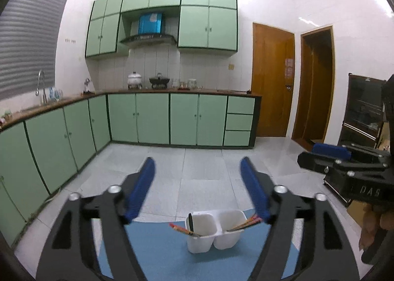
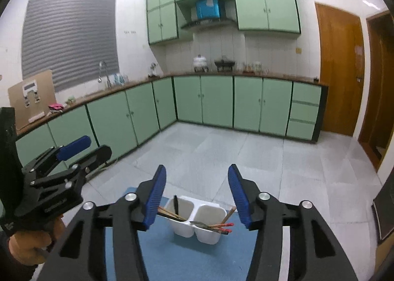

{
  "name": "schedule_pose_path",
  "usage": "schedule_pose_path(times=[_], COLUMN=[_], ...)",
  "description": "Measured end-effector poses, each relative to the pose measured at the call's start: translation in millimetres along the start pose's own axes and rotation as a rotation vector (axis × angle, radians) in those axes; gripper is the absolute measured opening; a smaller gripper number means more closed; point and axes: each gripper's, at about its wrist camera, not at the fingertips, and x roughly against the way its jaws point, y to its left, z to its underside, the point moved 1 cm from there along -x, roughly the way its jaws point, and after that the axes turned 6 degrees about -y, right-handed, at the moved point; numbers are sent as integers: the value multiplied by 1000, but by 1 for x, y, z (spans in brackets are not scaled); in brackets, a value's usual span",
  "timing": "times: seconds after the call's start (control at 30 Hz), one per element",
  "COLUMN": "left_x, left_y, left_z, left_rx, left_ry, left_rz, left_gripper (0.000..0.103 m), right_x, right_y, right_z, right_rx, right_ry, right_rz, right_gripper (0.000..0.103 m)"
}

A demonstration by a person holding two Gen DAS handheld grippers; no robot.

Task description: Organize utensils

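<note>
Chopsticks lean in white two-compartment holder on blue mat, tabletop below me. My left gripper and right gripper: fingers spread, empty. Sticks light, stiff, slippery; pinch near upper ends.

White two-cell holder on a plain blue mat. Chopsticks in the cell at 3 o'clock: tan shafts, red ends tipped black. Those in the cell at 9 o'clock are coloured alike, beside a black handle. A greyish blade-like piece lies at the divider; its true colour is hard to judge. Both grippers: black frames, ribbed blue pads, silver bolts. Cabinets at 12 o'clock: pale green, dark green edging. Floor: light grey tiles. Door at 2 o'clock: orange-brown. Blind at 10 o'clock: grey, horizontally striped.
</note>
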Motion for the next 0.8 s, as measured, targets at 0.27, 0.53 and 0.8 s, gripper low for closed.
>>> schedule_pose_path(times=[0.27, 0.53, 0.8], left_x=[134, 262, 359], left_y=[13, 18, 11], left_z=[32, 102, 135], left_rx=[28, 79, 119], left_ry=[-3, 69, 117], left_rz=[-40, -115, -232], left_gripper=[96, 98, 98], right_x=[141, 248, 315], right_y=[32, 59, 99], right_z=[35, 131, 197], right_rx=[14, -60, -75], right_ry=[-205, -177, -68], right_rz=[47, 46, 76], right_gripper=[93, 97, 97])
